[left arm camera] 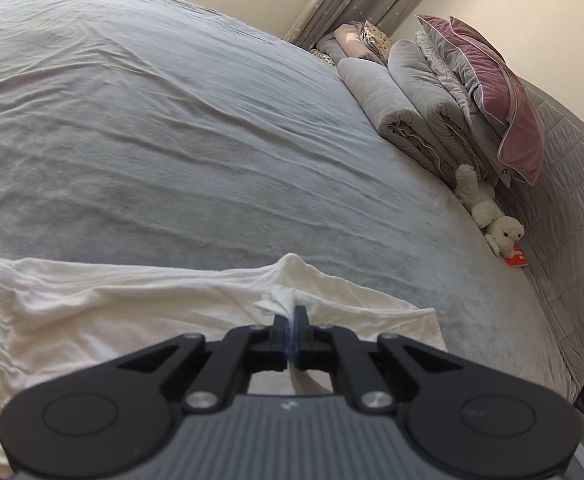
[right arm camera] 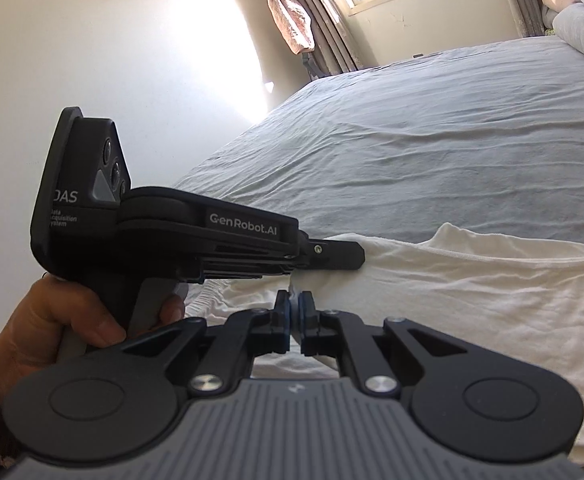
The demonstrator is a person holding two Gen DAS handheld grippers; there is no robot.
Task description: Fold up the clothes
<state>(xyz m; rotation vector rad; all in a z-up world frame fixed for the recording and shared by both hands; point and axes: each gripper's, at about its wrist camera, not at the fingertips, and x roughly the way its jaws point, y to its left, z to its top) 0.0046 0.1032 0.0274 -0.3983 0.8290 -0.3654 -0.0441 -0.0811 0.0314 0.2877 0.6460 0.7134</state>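
Both grippers, left point(left arm camera: 290, 314) & right point(right arm camera: 294, 306), are clamped on the white garment point(left arm camera: 111, 312)'s edge, close together. Keep tension even imo, lift w/o letting it bunch on the bed point(left arm camera: 191, 140).

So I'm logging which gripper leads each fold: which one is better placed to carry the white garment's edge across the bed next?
Probably the left gripper. Its fingers are shut on a lifted ridge of the white garment, open grey bed ahead. The right gripper pinches only a small bit at the edge.
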